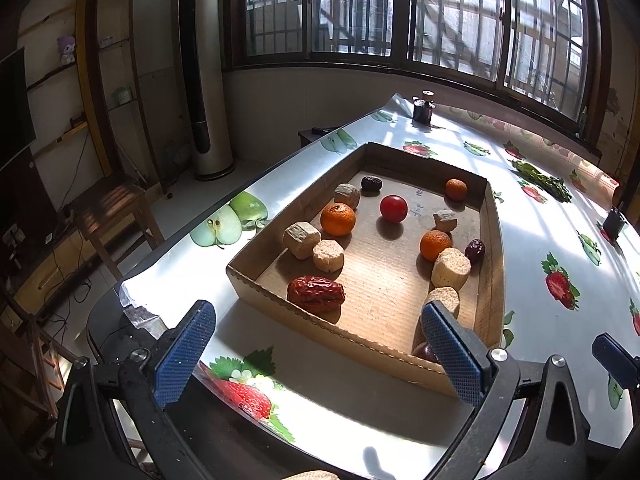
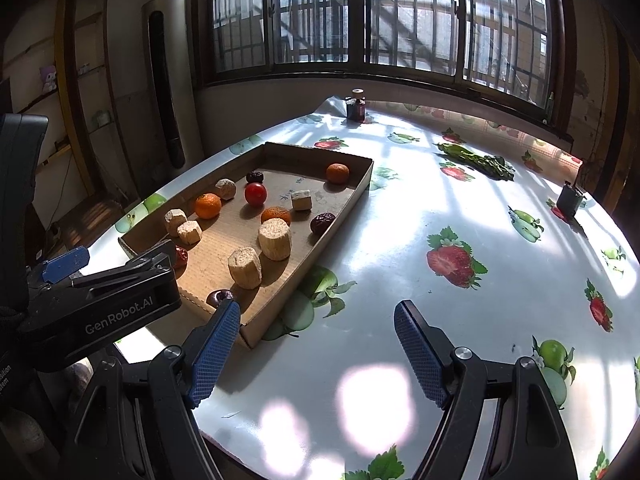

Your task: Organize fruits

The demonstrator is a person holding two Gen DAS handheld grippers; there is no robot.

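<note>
Both grippers share one build: black plastic arms shaped like open triangles, each ending in a blue finger pad with a fine diamond-knurled face. The left gripper (image 1: 320, 354) and right gripper (image 2: 318, 354) carry a round silver screw at each finger's base. The left gripper's black body bears white "GenRobot.AI" lettering on its side.

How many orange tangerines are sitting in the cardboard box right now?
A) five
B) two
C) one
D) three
D: three tangerines lie in the cardboard box, one near the left wall, one in the far right corner and one toward the right side; the single red round fruit is not orange.
</note>
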